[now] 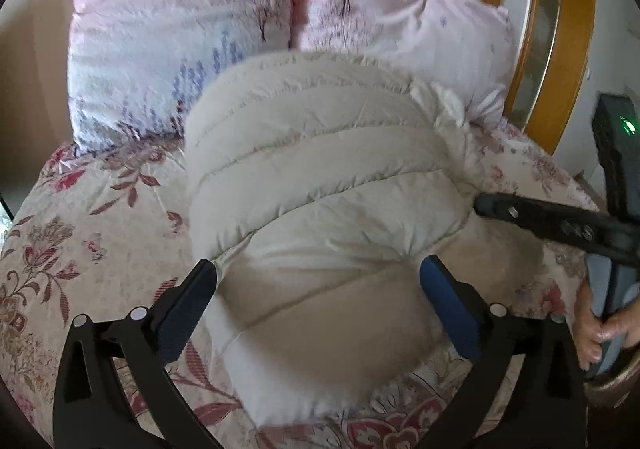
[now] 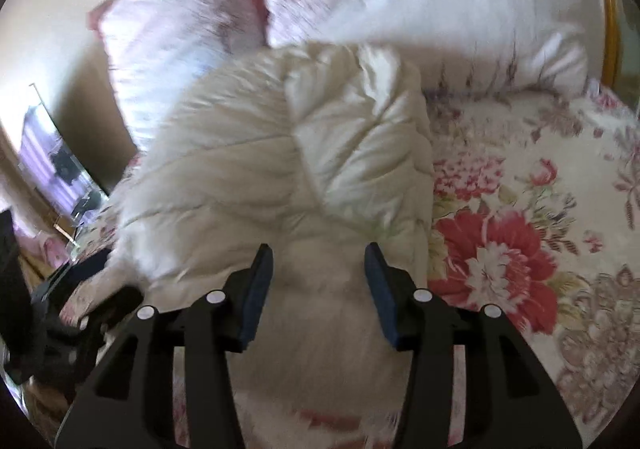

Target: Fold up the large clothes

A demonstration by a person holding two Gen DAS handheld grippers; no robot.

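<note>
A folded cream puffer jacket (image 1: 320, 185) is lying mid-frame on the floral bedspread (image 1: 80, 241); the left gripper (image 1: 318, 281) is gaping wide, empty, and the right gripper (image 2: 319, 277) is standing half-open, gripping nothing.

My 2 wrist cameras ride behind the fingers, both angled down at the bed from close range. The left view faces the cream quilted jacket (image 1: 320, 185) head-on, pillows (image 1: 176, 37) behind, my right gripper (image 1: 480, 205) entering at its right edge. The right view, blurred, sits nearer over the same jacket (image 2: 248, 169), flowered bedspread (image 2: 520, 209) to its right. Both share jacket, pillows and bedspread.
</note>
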